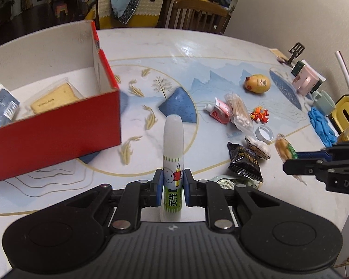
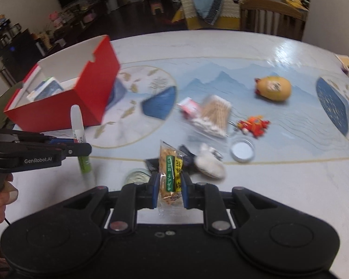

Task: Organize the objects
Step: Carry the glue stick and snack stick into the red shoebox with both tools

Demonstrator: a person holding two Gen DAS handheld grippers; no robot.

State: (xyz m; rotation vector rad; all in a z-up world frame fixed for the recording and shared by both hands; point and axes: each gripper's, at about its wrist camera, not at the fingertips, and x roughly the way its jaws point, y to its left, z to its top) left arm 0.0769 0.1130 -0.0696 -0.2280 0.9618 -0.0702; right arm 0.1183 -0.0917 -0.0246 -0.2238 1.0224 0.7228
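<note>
My left gripper (image 1: 172, 186) is shut on a white and green glue stick (image 1: 173, 153), held upright above the table. The open red box (image 1: 58, 125) lies to its left with a cracker pack (image 1: 53, 101) and a blue-white packet (image 1: 0, 107) inside. My right gripper (image 2: 169, 189) is shut on a clear snack packet with a green and yellow label (image 2: 171, 174). In the right wrist view the left gripper (image 2: 81, 147) holds the glue stick (image 2: 78, 125) in front of the red box (image 2: 65, 102). The right gripper (image 1: 288, 165) and its snack packet (image 1: 286, 150) show at the left wrist view's right edge.
On the patterned table (image 2: 279, 181) lie a cotton swab bag (image 2: 213, 116), a small red-white pack (image 2: 188, 107), a yellow egg-shaped toy (image 2: 273, 88), an orange keychain figure (image 2: 253, 124), a round lid (image 2: 242, 150), a black packet (image 1: 244, 162), a white shell-like piece (image 2: 209, 161) and a tape roll (image 1: 225, 181). A wooden chair (image 2: 270, 16) stands behind.
</note>
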